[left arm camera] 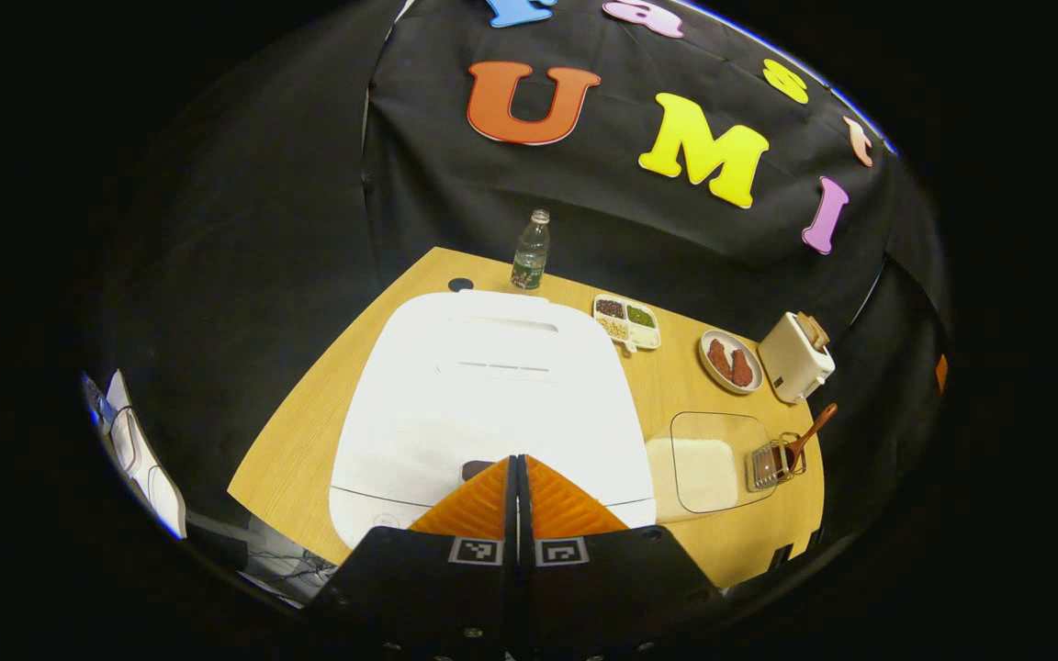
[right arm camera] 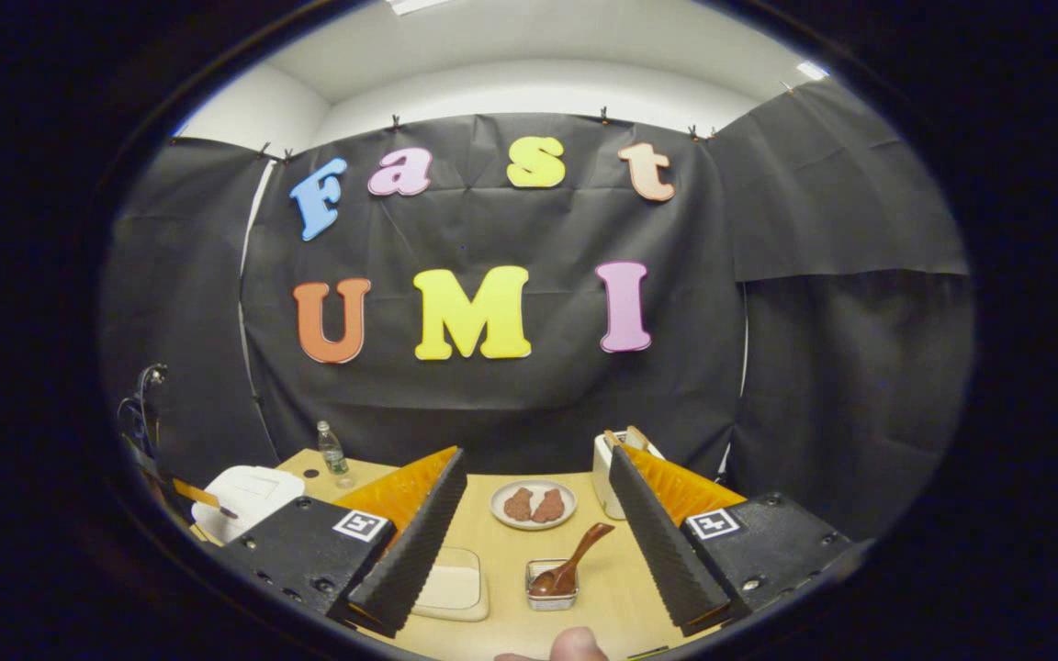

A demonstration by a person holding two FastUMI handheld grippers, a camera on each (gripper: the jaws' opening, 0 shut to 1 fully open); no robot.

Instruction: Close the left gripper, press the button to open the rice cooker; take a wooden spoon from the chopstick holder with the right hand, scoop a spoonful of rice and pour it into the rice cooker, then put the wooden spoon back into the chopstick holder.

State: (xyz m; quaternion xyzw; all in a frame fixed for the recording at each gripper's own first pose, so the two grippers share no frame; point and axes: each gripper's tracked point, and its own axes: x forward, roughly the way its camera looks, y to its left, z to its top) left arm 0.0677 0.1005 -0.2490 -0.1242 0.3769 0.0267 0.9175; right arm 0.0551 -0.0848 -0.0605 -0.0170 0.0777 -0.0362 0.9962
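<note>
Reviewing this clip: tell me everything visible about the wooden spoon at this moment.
The wooden spoon is brown and looks like smooth wood, with a rounded bowl and a slim handle. It stands bowl-down in the small clear chopstick holder, handle leaning up and out over the rim, toward the toaster in the left gripper view. Nothing grips it: the right gripper is open and apart from it, the spoon showing between its fingers.

White rice cooker (left arm camera: 492, 395) lid shut, wooden spoon (right arm camera: 573, 563) leaning in chopstick holder (right arm camera: 551, 588)
</note>
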